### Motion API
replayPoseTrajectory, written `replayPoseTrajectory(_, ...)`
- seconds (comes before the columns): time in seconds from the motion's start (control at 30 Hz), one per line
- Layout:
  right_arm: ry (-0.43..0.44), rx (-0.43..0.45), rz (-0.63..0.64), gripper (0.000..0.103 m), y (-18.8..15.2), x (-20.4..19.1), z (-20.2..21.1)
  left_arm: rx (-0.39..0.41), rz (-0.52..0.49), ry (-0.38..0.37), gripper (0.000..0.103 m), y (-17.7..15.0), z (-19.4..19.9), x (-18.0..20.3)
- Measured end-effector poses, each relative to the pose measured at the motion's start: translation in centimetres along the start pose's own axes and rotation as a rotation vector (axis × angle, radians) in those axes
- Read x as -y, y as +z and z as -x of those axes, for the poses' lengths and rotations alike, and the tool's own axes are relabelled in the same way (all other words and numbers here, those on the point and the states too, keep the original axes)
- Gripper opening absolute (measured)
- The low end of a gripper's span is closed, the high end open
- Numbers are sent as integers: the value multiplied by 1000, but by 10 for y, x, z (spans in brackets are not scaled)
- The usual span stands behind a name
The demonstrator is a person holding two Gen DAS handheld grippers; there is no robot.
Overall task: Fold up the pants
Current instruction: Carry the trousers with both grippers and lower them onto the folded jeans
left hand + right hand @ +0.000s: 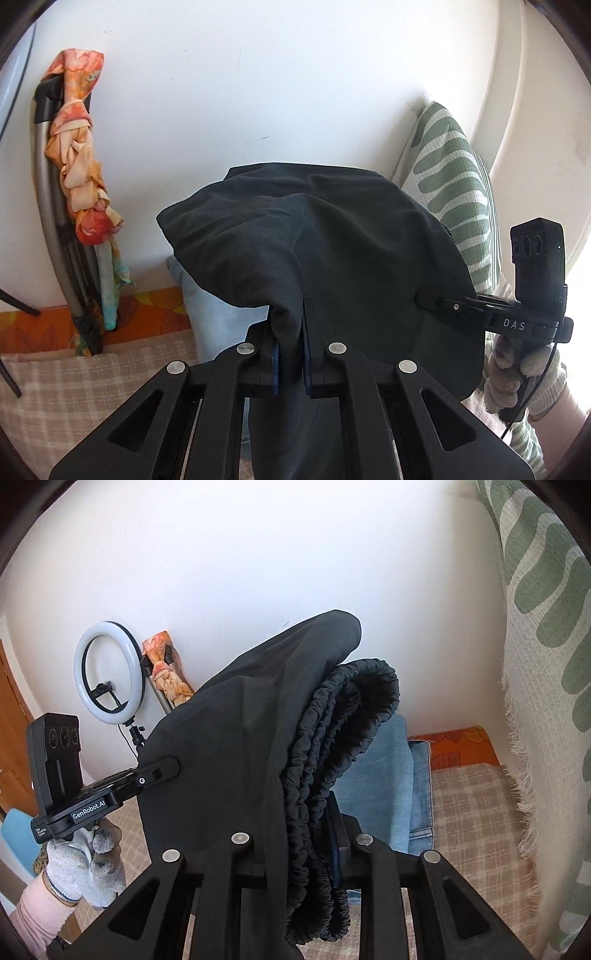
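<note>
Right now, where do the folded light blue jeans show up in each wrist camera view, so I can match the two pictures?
Left wrist view: the folded light blue denim jeans peek out at lower centre-left, mostly hidden behind the hanging black fabric pants.
Right wrist view: they lie right of centre on the beige checked blanket, just right of the pants' elastic waistband.
Shared landmark: the orange floral braided cloth against the white wall.

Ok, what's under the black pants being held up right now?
Below the black pants, light blue jeans lie on a checked cover, with an orange patterned cloth behind. How far the jeans extend is hidden by the pants, which both grippers clamp.
</note>
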State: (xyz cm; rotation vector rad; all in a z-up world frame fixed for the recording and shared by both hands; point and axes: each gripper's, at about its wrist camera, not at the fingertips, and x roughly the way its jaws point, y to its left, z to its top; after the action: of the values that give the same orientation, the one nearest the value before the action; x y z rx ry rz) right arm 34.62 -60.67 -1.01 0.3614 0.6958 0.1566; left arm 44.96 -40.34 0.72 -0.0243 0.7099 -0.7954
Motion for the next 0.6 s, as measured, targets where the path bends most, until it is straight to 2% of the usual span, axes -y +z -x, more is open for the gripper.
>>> replayPoseTrajectory(0.23,-26,-96,-27,21,-1,46,-67,-96,42,34,9,-18,-63,-29)
replayPoseTrajectory(0.27,-50,-123,-16,23,-4,49,-75,-118,52,50,13,-22,-68,-34)
replayPoseTrajectory(0.3,-86,-147,-3,26,-6,53,-81,-135,69,79,22,-26,-70,-40)
replayPoseTrajectory(0.33,-128,-160,-4,38,-8,57,-85,-153,96,98,29,-30,-71,-48)
replayPoseTrajectory(0.37,-156,-159,-20,47,-9,62,-85,-164,126,106,46,-34,-70,-56)
replayPoseTrajectory(0.4,-163,-152,-36,49,-11,66,-83,-162,151,114,50,-36,-68,-63)
replayPoseTrajectory(0.5,-185,-127,-38,50,-14,68,-74,-164,175,131,50,-41,-61,-78)
replayPoseTrajectory(0.6,-213,-116,-27,57,-18,65,-63,-155,204,126,50,-48,-49,-88)
